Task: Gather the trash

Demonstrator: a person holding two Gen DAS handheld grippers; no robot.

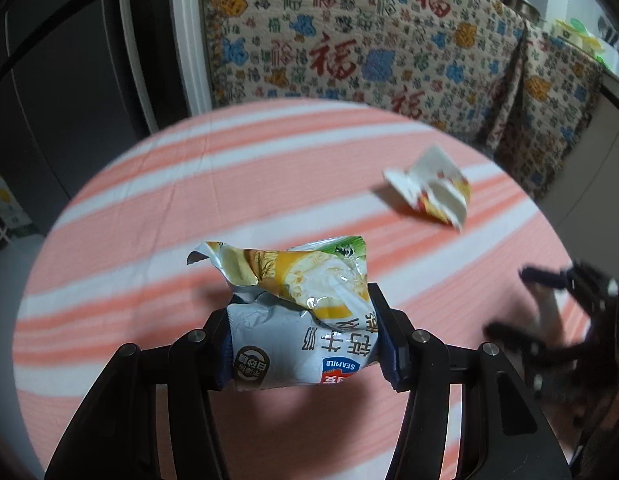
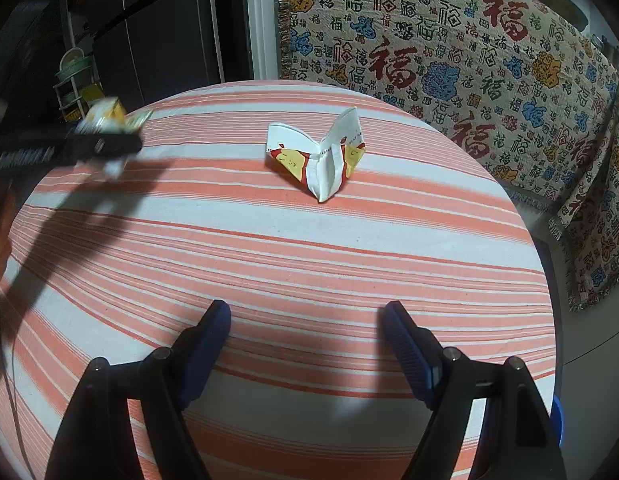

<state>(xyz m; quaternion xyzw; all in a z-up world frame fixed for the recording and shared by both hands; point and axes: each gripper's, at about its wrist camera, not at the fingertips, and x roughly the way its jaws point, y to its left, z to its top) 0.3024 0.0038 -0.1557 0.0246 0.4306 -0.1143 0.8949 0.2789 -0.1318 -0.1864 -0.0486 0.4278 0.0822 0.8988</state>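
My left gripper point(image 1: 301, 336) is shut on a crumpled grey and yellow snack wrapper point(image 1: 297, 308), held above the striped tablecloth point(image 1: 229, 184). In the right wrist view that same gripper point(image 2: 109, 146) shows blurred at the far left with the wrapper point(image 2: 105, 116) in it. A folded white, red and yellow paper carton point(image 2: 317, 156) lies on the cloth toward the far side; in the left wrist view the carton point(image 1: 433, 190) sits to the right. My right gripper point(image 2: 305, 344) stands open low over the near part of the table, nothing between its fingers, and appears blurred as the right gripper point(image 1: 525, 304) at the edge.
A round table covered in orange and white stripes point(image 2: 309, 264). Behind it hangs a patterned cloth with red characters point(image 2: 449, 52) over furniture. A dark cabinet point(image 2: 161, 28) and a small rack with bowls point(image 2: 75, 76) stand at the back left.
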